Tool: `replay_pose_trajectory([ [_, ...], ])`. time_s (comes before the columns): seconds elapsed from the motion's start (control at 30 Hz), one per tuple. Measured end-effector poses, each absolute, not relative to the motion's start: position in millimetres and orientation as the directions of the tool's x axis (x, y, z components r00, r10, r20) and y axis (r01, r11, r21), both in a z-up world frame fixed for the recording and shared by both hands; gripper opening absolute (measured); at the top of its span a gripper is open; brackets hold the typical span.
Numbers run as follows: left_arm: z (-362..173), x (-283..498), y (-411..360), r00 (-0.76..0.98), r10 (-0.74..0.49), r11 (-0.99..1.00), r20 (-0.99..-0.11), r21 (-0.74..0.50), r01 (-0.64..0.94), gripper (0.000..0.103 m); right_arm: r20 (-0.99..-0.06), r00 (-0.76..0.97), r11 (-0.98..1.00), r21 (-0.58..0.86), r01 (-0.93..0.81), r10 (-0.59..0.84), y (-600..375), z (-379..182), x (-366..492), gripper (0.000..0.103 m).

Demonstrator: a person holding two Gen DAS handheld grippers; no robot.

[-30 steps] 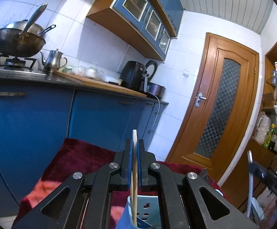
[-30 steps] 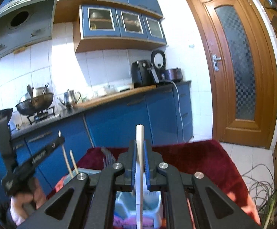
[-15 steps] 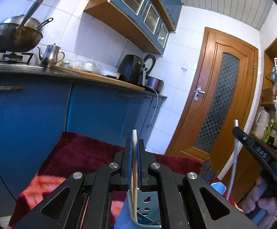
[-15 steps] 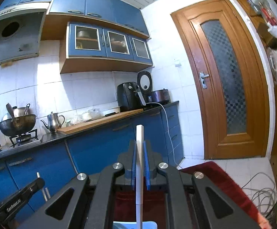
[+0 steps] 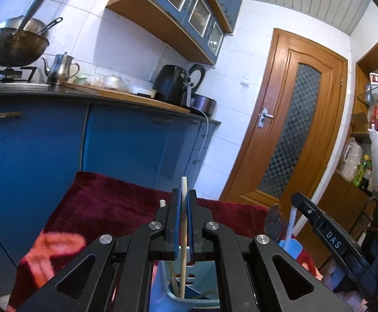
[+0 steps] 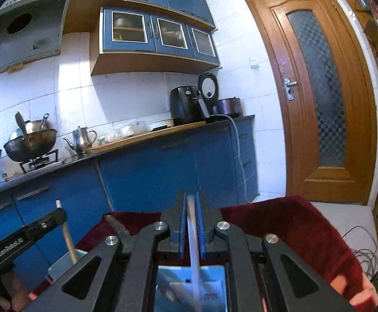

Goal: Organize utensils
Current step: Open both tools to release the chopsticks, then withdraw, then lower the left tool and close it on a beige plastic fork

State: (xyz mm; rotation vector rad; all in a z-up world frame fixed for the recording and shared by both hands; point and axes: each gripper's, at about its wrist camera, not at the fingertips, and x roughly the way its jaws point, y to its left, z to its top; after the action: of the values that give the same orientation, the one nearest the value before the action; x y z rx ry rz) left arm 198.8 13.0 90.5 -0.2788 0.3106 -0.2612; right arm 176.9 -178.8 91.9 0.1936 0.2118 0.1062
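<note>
Gripping chopstick [image 5: 183,236], white stick [image 6: 193,244] blurred

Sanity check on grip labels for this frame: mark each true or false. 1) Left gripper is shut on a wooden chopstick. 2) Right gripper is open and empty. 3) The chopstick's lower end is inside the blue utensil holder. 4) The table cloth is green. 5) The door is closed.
1) True: the left gripper is shut on the wooden chopstick.
2) False: the right gripper is shut on a pale stick-like utensil.
3) True: it reaches down into the blue utensil holder.
4) False: the cloth is dark red.
5) True: the wooden door is closed.
</note>
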Motion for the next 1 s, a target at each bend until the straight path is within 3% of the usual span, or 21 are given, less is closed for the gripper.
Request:
replay_pose_trajectory([
  [0.3, 101, 175, 10, 0.907, -0.294, 0.937, -0.302, -0.280, 0.210, 0.017, -0.172, 0.976, 0.970, 0.221, -0.097, 0.137, -187, 107, 147, 0.016],
  [1.0, 113, 72, 23, 0.873, -0.262, 0.960, -0.411, -0.204, 0.192, 0.020, -0.268, 0.943, 0.955, 0.271, -0.122, 0.197, -191, 129, 33, 0.023],
])
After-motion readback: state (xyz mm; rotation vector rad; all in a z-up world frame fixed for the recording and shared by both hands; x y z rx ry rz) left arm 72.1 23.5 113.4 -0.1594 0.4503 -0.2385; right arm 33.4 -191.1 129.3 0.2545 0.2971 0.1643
